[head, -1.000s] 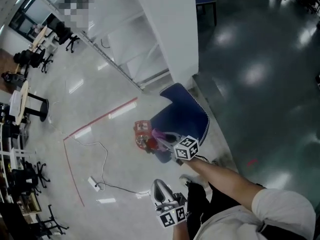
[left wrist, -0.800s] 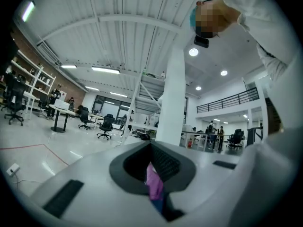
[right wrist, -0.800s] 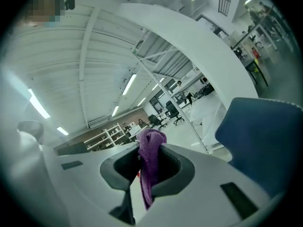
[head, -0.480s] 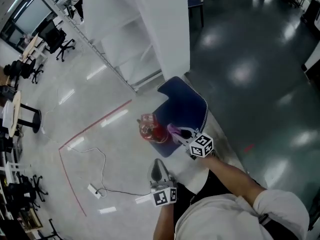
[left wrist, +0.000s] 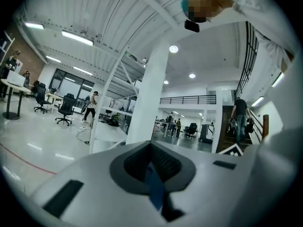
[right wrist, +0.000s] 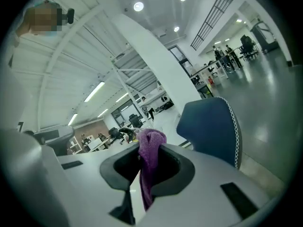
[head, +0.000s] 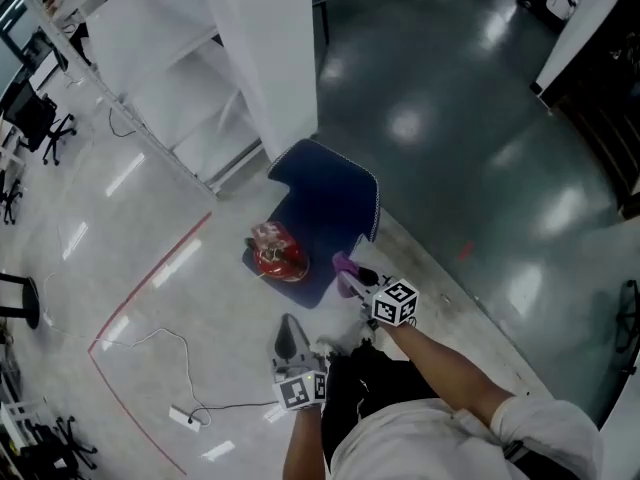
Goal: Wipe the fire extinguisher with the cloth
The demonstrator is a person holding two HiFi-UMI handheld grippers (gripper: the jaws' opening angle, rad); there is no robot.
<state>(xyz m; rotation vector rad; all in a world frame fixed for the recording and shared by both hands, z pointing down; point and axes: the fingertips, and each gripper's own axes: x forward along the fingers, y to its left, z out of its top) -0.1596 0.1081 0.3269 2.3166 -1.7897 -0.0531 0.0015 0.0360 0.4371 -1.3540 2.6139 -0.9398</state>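
A red fire extinguisher (head: pixel 278 258) stands on the seat of a blue chair (head: pixel 325 198), seen from above in the head view. My right gripper (head: pixel 349 272) is shut on a purple cloth (head: pixel 343 264), held a short way right of the extinguisher and not touching it. In the right gripper view the cloth (right wrist: pixel 150 160) hangs from the closed jaws of that gripper (right wrist: pixel 149 148), with the chair back (right wrist: pixel 210 126) beyond. My left gripper (head: pixel 290 338) is lower, nearer my body, shut and empty. The left gripper view shows its jaws (left wrist: pixel 152 167) closed, pointing into the room.
A white pillar (head: pixel 260 48) and white shelving (head: pixel 165 78) stand just behind the chair. A red tape line (head: pixel 150 278) crosses the pale floor at left. A cable with a power strip (head: pixel 185 416) lies near my feet. Dark glossy floor (head: pixel 470 138) spreads to the right.
My right gripper has drawn the cloth away from the extinguisher, toward the right. The head view has swung, so the chair and extinguisher sit further left. The left gripper stays low.
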